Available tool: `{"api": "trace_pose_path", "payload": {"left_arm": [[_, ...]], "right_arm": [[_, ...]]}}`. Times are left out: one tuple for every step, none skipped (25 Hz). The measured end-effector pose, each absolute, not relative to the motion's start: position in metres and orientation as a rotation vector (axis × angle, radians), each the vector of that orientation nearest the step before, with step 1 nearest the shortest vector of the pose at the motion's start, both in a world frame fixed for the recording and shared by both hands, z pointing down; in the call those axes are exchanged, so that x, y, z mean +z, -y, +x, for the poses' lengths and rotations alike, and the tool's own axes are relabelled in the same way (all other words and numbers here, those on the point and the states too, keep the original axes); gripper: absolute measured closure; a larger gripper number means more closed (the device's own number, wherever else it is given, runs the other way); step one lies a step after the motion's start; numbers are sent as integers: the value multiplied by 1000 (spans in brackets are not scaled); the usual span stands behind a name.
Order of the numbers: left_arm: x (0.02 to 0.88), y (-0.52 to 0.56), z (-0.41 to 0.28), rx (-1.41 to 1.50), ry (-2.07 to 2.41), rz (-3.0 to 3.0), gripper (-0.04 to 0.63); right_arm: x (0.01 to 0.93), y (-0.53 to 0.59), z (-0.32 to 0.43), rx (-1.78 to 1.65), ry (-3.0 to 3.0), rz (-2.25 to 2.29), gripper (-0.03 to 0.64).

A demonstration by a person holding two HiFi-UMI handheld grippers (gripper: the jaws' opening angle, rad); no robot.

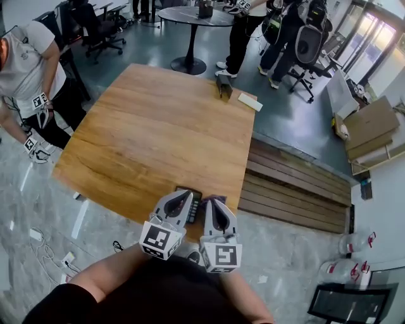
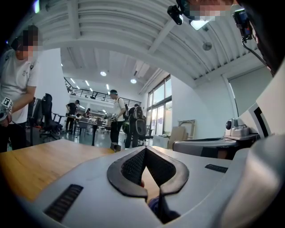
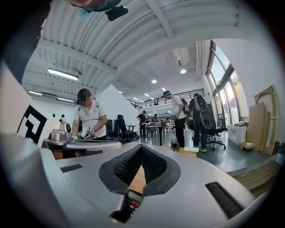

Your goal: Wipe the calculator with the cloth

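Observation:
A dark calculator (image 1: 195, 206) lies at the near edge of the wooden table (image 1: 145, 133), between my two grippers. A bit of purple cloth (image 1: 212, 198) shows just past the right gripper's tips. My left gripper (image 1: 187, 196) and right gripper (image 1: 214, 204) hover side by side over the table edge, pointing level, both shut with nothing between the pads. In the left gripper view the jaws (image 2: 145, 150) meet and the purple cloth (image 2: 154, 205) shows below them. Under the closed jaws (image 3: 141, 147) in the right gripper view, the calculator (image 3: 132, 199) shows with a red key.
A small dark box (image 1: 223, 86) and a flat white object (image 1: 250, 101) sit at the table's far edge. A person (image 1: 28, 69) wearing grippers stands at the left; others stand near a round table (image 1: 196, 16). A slatted wooden platform (image 1: 297, 190) lies right of the table.

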State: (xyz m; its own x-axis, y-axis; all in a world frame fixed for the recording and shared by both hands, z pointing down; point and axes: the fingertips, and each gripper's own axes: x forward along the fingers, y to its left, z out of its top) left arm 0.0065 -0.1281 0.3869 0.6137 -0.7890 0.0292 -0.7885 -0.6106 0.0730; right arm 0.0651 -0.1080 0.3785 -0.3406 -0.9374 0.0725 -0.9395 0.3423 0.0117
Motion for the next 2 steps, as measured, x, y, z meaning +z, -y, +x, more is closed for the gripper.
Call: {"api": "trace_pose_path", "payload": {"left_arm": [[388,128,7,-6,1345,2749,588],[389,127,6,-3,1344,2746,589]], "right_arm": [[379,108,65,48,2524,1763,601],[379,108,64,48,2529,1763,601]]}}
